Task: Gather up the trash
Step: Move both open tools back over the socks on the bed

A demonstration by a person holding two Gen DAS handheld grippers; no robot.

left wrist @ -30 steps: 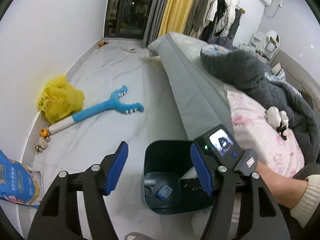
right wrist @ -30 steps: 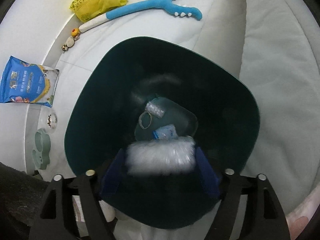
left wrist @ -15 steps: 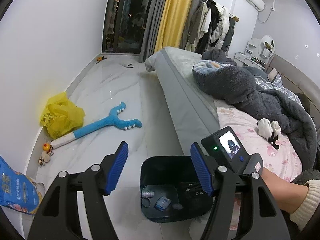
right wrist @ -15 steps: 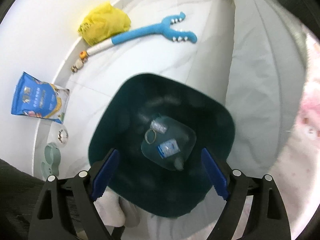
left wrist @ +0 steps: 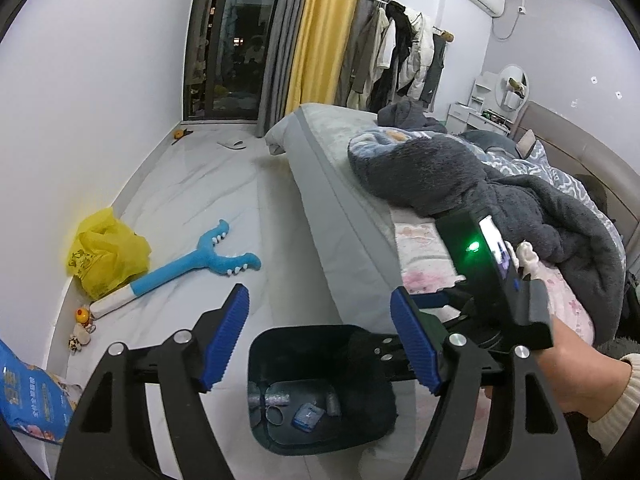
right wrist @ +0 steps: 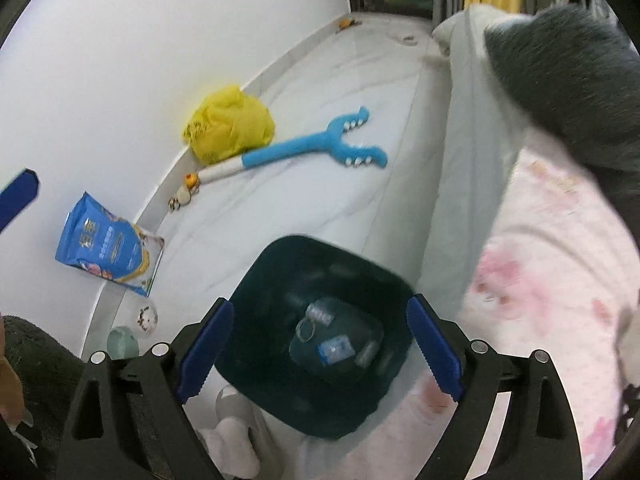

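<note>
Beside the bed (left wrist: 344, 200), your left gripper (left wrist: 320, 344) and right gripper (right wrist: 320, 354) have just been opening, fingers wide and empty, above the bin (right wrist: 256, 280).

The bin (right wrist: 256, 280) stands on the floor (right wrist: 320, 208) beside the bed (right wrist: 540, 264); scraps (right wrist: 334, 348) lie in it; a bag (right wrist: 230, 124) sits by the wall (right wrist: 120, 60).

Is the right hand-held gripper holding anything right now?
No, the right hand-held gripper is open and empty above the bin.

Your right gripper (right wrist: 320, 348) rises away from the bin (right wrist: 256, 280), jaws just opening and empty; the white wad now lies inside.
</note>
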